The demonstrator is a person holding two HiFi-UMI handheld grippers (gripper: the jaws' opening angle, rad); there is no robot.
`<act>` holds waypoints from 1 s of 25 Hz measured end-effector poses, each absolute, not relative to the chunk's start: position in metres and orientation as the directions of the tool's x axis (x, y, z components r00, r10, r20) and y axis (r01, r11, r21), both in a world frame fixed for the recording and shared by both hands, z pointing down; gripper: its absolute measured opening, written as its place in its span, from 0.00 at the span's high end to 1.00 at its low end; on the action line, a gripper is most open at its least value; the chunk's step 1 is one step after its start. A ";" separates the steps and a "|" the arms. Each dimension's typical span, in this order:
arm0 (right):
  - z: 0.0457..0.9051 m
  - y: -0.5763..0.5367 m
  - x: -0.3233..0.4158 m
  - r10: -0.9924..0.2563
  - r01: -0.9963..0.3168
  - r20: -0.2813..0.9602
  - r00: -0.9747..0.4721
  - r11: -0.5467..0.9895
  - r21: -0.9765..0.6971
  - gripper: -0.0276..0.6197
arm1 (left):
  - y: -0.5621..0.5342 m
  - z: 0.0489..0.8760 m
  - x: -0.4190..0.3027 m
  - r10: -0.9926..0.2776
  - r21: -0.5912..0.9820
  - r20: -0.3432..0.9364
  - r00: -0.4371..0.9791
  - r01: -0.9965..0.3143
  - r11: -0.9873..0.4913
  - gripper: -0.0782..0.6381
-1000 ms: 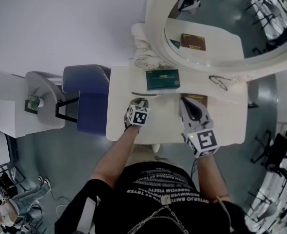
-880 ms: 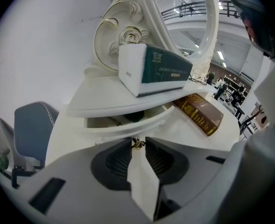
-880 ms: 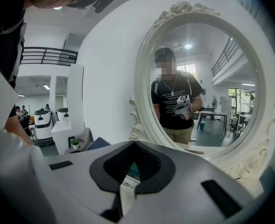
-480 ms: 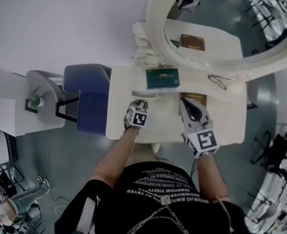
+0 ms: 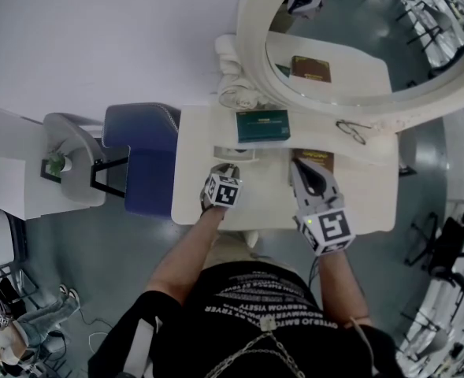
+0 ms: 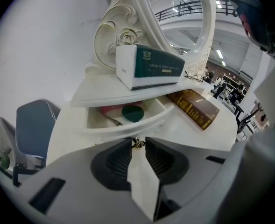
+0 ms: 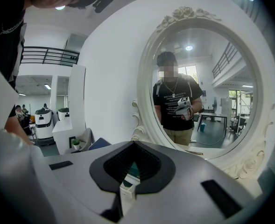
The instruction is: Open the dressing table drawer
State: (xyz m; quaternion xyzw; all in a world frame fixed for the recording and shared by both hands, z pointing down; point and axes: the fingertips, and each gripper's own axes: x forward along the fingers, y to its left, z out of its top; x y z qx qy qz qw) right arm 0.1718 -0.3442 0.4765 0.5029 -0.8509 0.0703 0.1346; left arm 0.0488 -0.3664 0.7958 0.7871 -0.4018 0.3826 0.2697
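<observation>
The white dressing table [image 5: 196,187] has a small drawer [image 5: 235,153] under its raised shelf. In the left gripper view the drawer [image 6: 123,125] stands pulled partly out, showing a pink item, a green disc [image 6: 132,112] and a thin metal tool inside. My left gripper [image 6: 137,141] [image 5: 228,167] is shut on the drawer's small brass knob [image 6: 137,143]. My right gripper [image 5: 304,168] hovers over a brown book [image 5: 326,161] right of the drawer, its jaws [image 7: 133,143] closed with nothing between them.
A green and white box [image 5: 263,127] [image 6: 151,69] lies on the shelf above the drawer. The brown book [image 6: 195,107] and glasses [image 5: 354,132] lie at the right. The big oval mirror [image 5: 334,46] stands behind. A blue chair [image 5: 141,156] sits left of the table.
The drawer shows a little further out than a second ago. Both grippers have hardly moved.
</observation>
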 end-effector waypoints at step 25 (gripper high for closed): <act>0.474 -0.333 0.171 -0.838 -0.872 0.291 -0.461 0.488 0.024 0.95 | -0.348 0.797 0.043 -0.418 0.106 0.830 0.368 -0.842 -0.529 0.76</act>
